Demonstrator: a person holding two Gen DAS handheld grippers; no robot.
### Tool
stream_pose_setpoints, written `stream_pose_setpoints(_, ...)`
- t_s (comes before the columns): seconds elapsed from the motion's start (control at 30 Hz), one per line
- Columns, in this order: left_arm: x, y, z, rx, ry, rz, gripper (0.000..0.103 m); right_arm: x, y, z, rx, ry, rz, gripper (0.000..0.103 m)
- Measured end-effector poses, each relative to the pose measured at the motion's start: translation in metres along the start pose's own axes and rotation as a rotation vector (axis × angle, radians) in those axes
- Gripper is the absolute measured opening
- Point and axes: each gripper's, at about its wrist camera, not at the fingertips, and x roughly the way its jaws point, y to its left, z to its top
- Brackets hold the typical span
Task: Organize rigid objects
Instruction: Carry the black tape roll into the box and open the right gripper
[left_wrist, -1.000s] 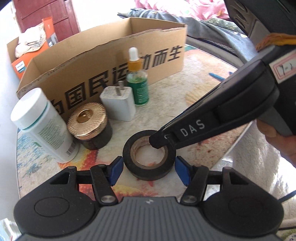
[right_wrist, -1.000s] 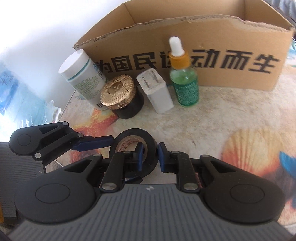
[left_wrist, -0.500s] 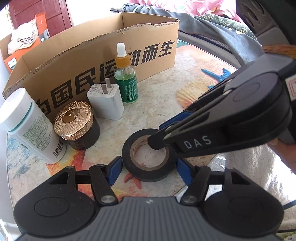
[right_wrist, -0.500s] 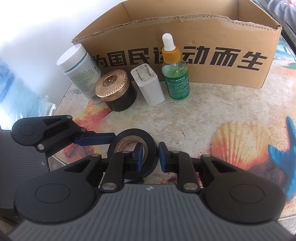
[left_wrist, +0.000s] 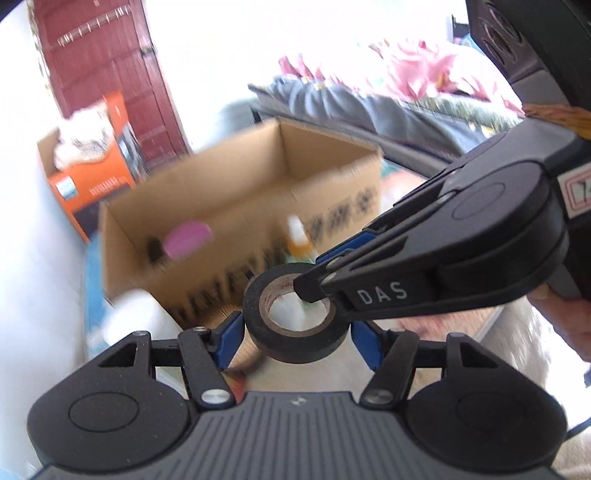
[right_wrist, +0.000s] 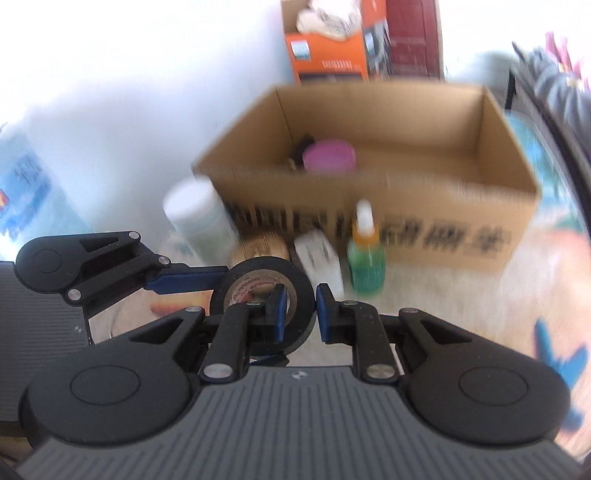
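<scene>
Partly done, by the look of it: a pink round-lidded item (right_wrist: 329, 154) and something dark beside it already inside the open brown cardboard box (right_wrist: 443, 206) near its left end, most of the box floor bare. Now in hand, the black roll of electrical tape (right_wrist: 263, 277), clear of the table and just short of the box's printed front wall. Right gripper (right_wrist: 298, 308) clamped on the roll's band, one pad inside the core, one outside. Left gripper (left_wrist: 297, 341) spread either side of the roll, pads close to its flanks; touching or not, cannot tell. Left to pack, lined along the foot of the front wall: white round-capped plastic bottle (right_wrist: 195, 214), gold-lidded dark jar (right_wrist: 263, 246), white plug-in charger (right_wrist: 320, 254), green glass dropper bottle with orange collar (right_wrist: 366, 258). Room to move: open air above the front rim, wide bare floor toward the box's right end; dropper tip standing tall just below the rim, worth clearing on the way over.
</scene>
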Motion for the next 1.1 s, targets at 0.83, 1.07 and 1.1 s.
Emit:
stream_pose_setpoints(0.83,0.166,0.134,0.106,-0.259,0.492,-0.196,0.065,0.173,-0.092,0.136,0.181,0.451,0.123,0.016)
stream_pose_setpoints(1.07,0.195,0.137,0.100,-0.316,0.579,-0.199,0.065,0.207,-0.099,0.130,0.194,0.524,0.139,0.017)
stream_pose_setpoints(1.1,0.198,0.137,0.099,-0.314,0.587,-0.194,0.065,0.211,-0.099,0.129,0.194,0.531,0.140,0.017)
